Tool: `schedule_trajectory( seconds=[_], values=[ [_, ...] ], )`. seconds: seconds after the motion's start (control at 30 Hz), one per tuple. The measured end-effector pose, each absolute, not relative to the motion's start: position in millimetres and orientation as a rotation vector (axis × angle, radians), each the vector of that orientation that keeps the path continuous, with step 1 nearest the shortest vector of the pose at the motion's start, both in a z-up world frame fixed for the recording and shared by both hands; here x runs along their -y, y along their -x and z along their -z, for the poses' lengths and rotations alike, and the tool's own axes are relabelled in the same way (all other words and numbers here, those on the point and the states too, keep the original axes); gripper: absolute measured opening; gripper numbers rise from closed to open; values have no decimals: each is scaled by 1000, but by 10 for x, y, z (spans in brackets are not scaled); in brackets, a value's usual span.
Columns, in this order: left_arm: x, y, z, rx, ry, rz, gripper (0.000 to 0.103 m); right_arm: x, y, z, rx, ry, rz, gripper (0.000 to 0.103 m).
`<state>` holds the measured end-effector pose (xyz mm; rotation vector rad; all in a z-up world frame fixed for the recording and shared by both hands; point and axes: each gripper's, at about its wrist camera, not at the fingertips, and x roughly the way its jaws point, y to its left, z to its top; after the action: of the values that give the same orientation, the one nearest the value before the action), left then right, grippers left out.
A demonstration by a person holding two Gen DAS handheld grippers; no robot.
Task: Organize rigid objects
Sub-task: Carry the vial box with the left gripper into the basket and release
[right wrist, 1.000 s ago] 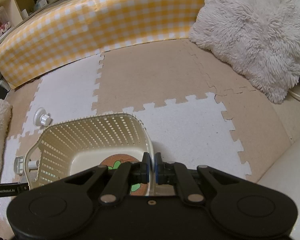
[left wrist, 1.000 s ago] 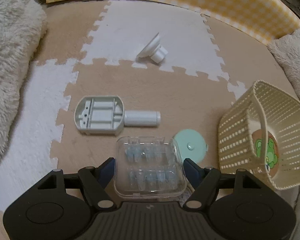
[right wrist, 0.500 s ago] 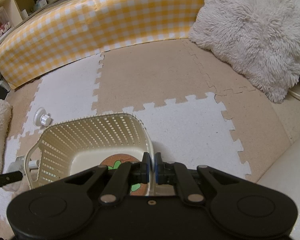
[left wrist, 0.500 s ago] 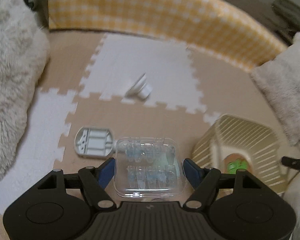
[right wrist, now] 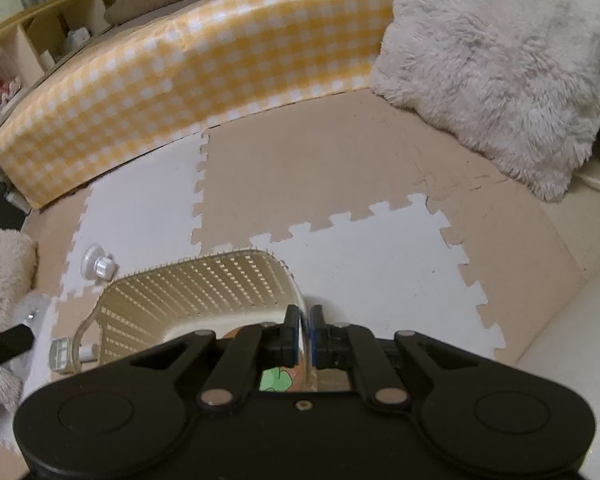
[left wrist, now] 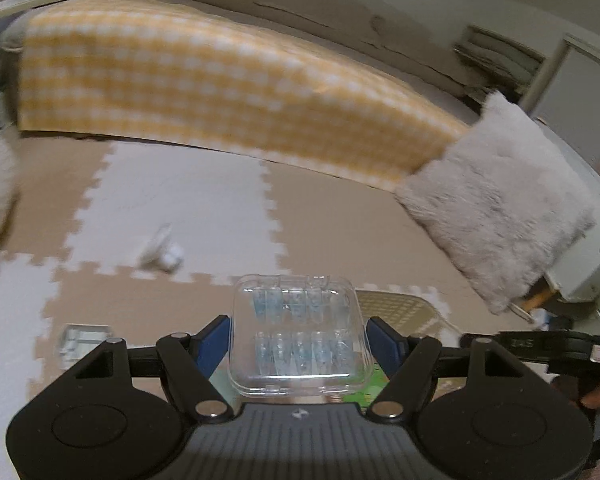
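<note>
Lifted since earlier: one clear plastic case clamped in left gripper; right gripper pinching one cream lattice basket rim.

The clear case sits between the left gripper's fingers, above the basket, whose rim lies between the right gripper's fingers. A suction cup hook lies on the foam mat left of the basket; a cushion lies far right, beside the gingham barrier.

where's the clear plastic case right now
In the left wrist view, the clear plastic case sits low and central, clamped in the left gripper above the foam mat, with the cream basket just behind to its right.
</note>
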<state>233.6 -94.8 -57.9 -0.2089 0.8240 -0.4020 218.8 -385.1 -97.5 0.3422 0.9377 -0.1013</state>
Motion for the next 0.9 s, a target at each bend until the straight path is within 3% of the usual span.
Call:
schedule_trajectory(
  seconds=[0.33, 0.9],
  values=[
    [1650, -2374, 973, -893, 167, 528, 74, 3808, -2203, 963, -945, -306, 96, 5],
    [2188, -2515, 1549, -1057, 267, 533, 74, 3856, -2208, 976, -949, -358, 93, 5]
  ],
)
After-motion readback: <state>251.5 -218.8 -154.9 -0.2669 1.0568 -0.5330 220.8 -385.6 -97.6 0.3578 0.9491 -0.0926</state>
